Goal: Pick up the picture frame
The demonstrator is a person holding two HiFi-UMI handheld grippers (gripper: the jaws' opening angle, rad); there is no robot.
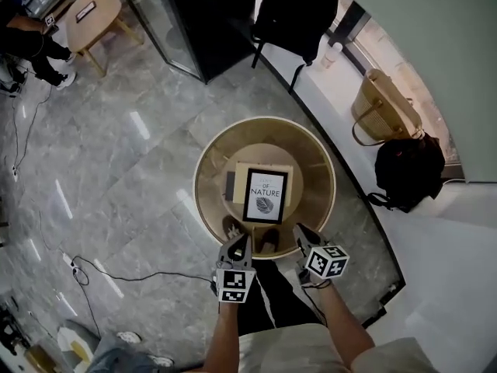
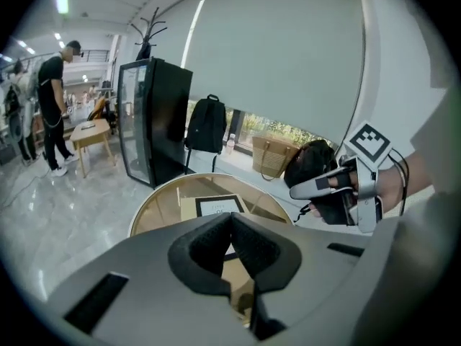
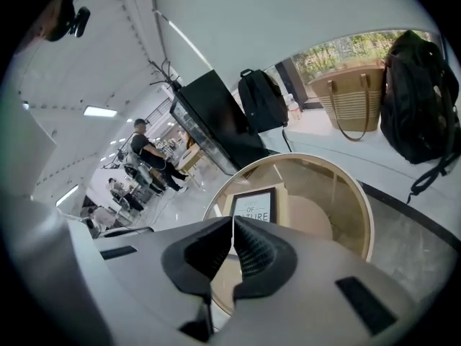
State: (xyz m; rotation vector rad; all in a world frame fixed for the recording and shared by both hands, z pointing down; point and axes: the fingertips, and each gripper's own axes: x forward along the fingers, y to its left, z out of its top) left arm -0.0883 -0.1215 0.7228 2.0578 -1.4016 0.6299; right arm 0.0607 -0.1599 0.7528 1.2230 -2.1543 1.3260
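Picture frame [image 1: 265, 195] lies flat and face up on a tan board [image 1: 242, 169], mid-table on the round glass table [image 1: 199, 200]. At the table's near edge, left gripper [image 1: 239, 243] and right gripper [image 1: 299, 231] hover side by side, jaws pressed together on both, nothing between them.

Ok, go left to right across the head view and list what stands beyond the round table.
person in black → small wooden table → black cabinet → black backpack → woven tote bag → black bag
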